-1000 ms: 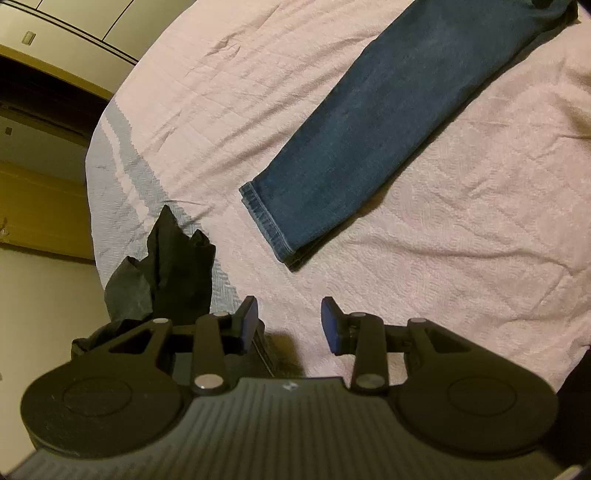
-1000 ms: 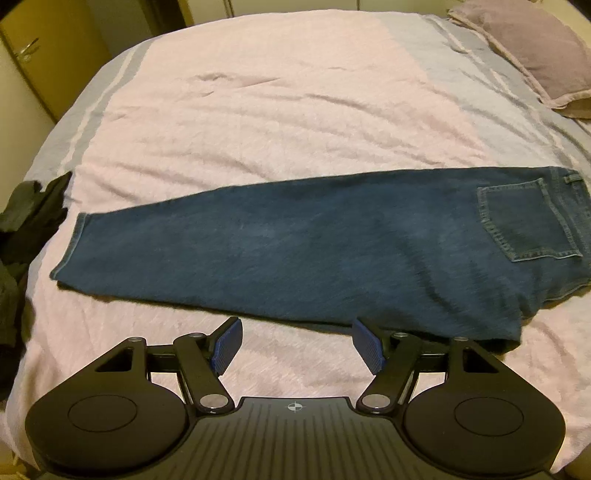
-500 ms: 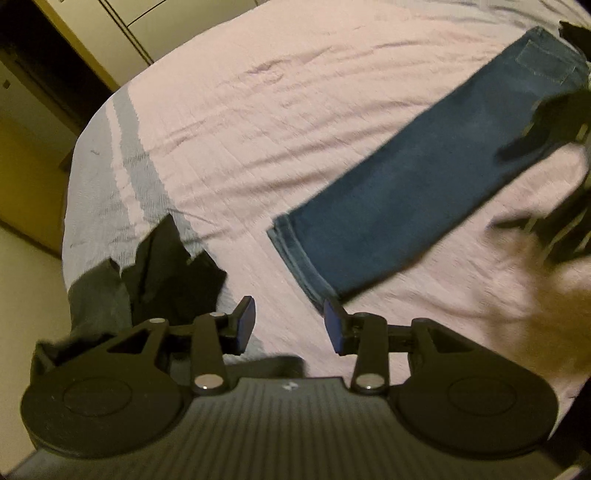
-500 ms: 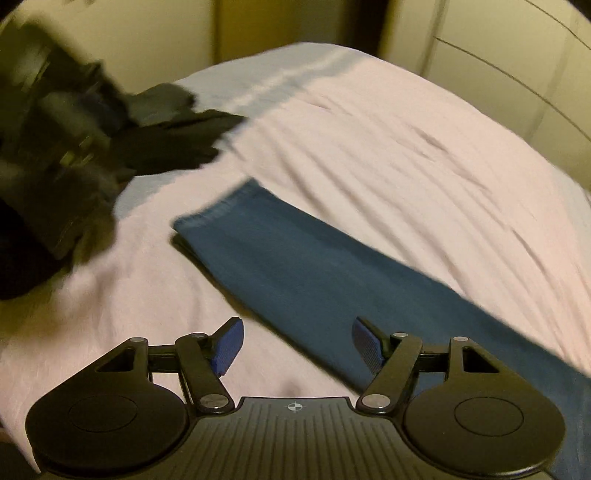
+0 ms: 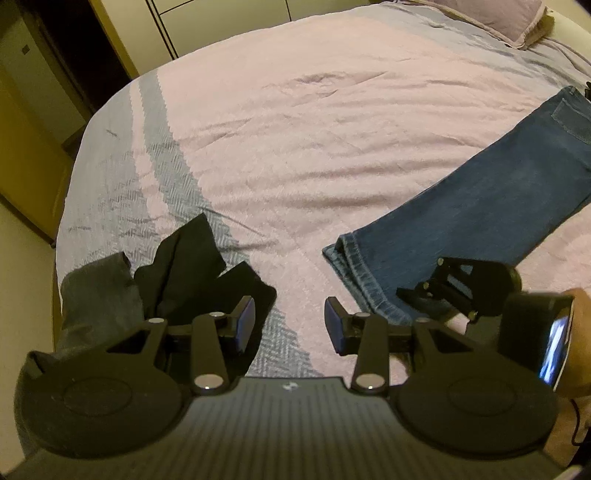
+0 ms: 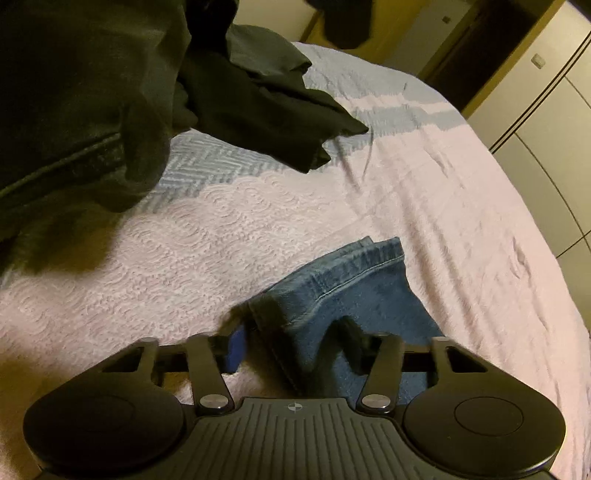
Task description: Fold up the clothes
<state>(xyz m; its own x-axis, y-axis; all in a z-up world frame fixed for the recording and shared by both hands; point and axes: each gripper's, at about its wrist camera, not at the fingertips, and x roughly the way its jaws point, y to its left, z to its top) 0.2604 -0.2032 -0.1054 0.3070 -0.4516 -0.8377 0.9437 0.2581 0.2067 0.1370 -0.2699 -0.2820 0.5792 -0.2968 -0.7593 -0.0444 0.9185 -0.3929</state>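
Bedspread (image 5: 332, 129) unchanged; right tongs (image 6: 291, 343) have reached the jeans' hem (image 6: 332, 280).

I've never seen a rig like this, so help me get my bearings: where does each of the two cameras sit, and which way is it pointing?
Left wrist: sits on the left tongs, looking up the bed towards a pillow; the right tongs and the hand holding them show at right.
Right wrist: sits on the right tongs, low over the jeans hem, facing the dark clothes and wardrobe; only its own fingers show.
Shared: jeans hem, dark clothes, bed.
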